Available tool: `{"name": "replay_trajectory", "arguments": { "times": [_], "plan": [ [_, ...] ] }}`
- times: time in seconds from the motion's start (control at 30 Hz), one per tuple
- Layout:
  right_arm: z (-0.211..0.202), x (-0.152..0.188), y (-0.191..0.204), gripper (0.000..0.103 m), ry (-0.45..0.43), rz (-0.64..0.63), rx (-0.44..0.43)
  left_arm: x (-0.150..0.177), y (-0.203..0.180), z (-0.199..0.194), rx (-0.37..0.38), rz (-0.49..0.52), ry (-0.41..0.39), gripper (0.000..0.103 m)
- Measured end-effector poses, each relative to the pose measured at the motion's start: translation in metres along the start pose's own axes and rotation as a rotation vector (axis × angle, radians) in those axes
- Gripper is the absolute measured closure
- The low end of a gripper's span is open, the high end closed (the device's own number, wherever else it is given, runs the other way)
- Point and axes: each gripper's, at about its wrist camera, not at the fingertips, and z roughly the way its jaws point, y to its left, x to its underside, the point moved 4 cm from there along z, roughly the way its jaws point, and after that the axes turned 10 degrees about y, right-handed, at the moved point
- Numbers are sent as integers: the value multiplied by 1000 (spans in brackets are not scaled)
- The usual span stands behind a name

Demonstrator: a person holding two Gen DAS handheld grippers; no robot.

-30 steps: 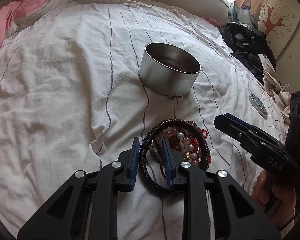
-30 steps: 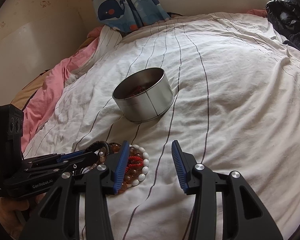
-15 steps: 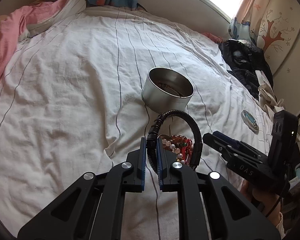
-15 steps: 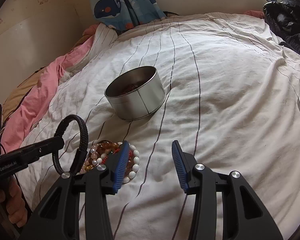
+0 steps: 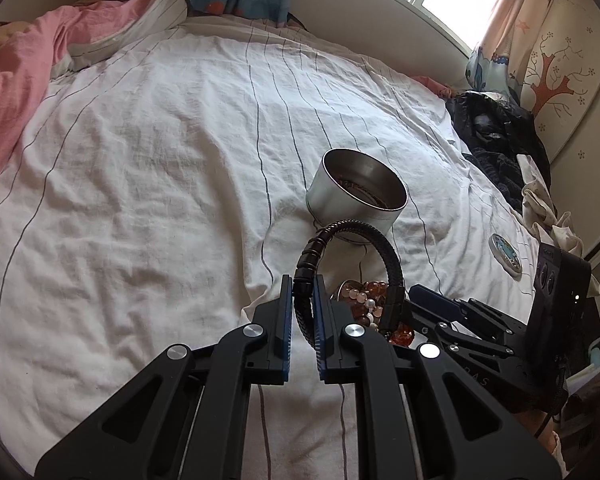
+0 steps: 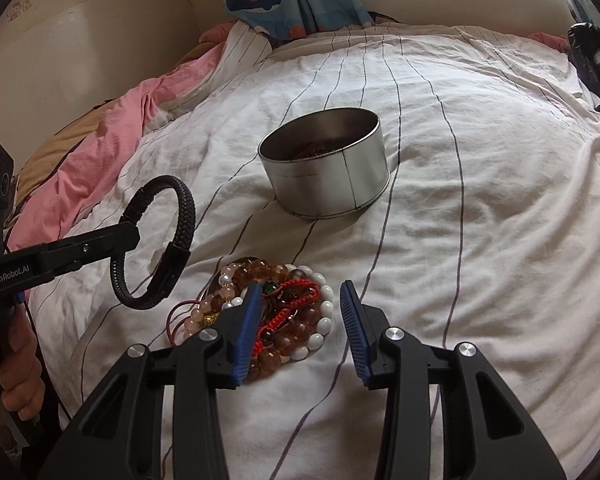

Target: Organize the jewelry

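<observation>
My left gripper (image 5: 302, 290) is clamped on one black braided bracelet (image 6: 182, 216), holding it up clear of the striped sheet (image 6: 480, 220) beside the one heap of beaded bracelets (image 6: 284, 312). My right gripper (image 6: 300, 312) hangs over that heap, nothing gripped, its jaws apart and closing a little. I count one round metal tin (image 6: 328, 184) beyond the heap, with some red pieces inside

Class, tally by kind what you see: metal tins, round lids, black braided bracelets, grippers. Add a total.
Metal tin: 1
Round lid: 1
Black braided bracelet: 1
Grippers: 2 (left gripper, right gripper)
Total: 5
Beaded bracelet pile: too tangled to count.
</observation>
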Motion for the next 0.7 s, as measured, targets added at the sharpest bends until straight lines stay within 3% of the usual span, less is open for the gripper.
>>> {"name": "replay_trajectory", "arguments": {
  "times": [0.1, 0.23, 0.3, 0.7],
  "plan": [
    [7, -2, 0, 64, 10, 2, -13, 0, 0, 2, 4, 2, 0, 94],
    [3, -3, 2, 87, -2, -13, -3, -1, -1, 1, 3, 4, -3, 94],
    [-4, -2, 2, 95, -19, -17, -7, -2, -3, 0, 2, 7, -5, 94],
    [-54, -14, -11, 95, -205, 57, -88, -14, -24, -5, 13, 20, -38, 94]
  ]
}}
